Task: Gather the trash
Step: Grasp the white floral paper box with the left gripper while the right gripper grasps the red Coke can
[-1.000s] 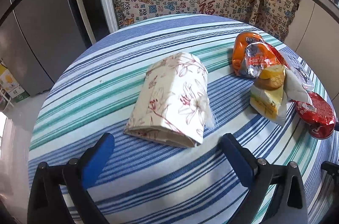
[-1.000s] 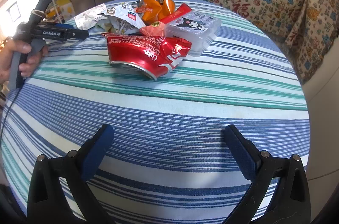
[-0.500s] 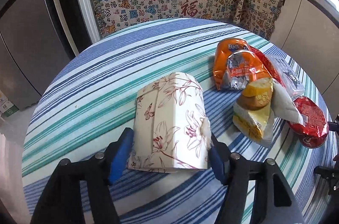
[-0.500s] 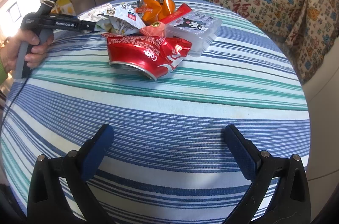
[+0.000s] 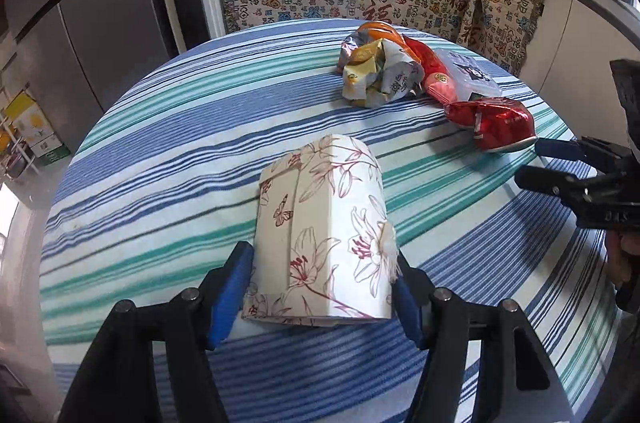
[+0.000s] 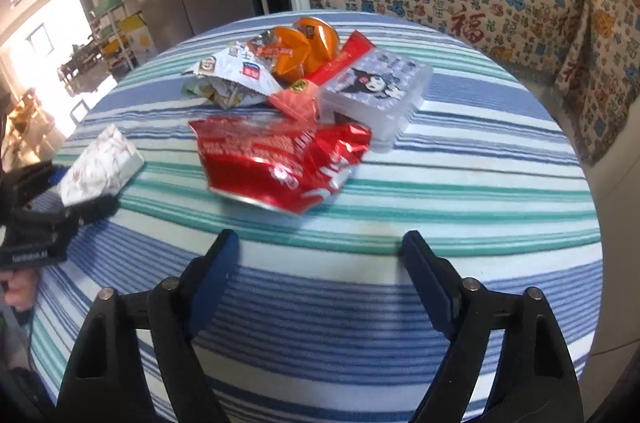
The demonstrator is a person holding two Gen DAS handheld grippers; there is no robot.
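I saw the round table (image 5: 168,159) under its striped cloth, with the trash heaped at its far side. The floral paper bag (image 5: 324,239) lay on its side, whatever it held hidden. My left gripper (image 5: 320,297) had its pads pressed on the bag's two sides. The crushed red can (image 6: 280,163) lay beside a clear plastic box (image 6: 376,91), with wrappers (image 6: 236,79) behind. My right gripper (image 6: 320,279) had just been closing, half-open over bare cloth, holding nothing.
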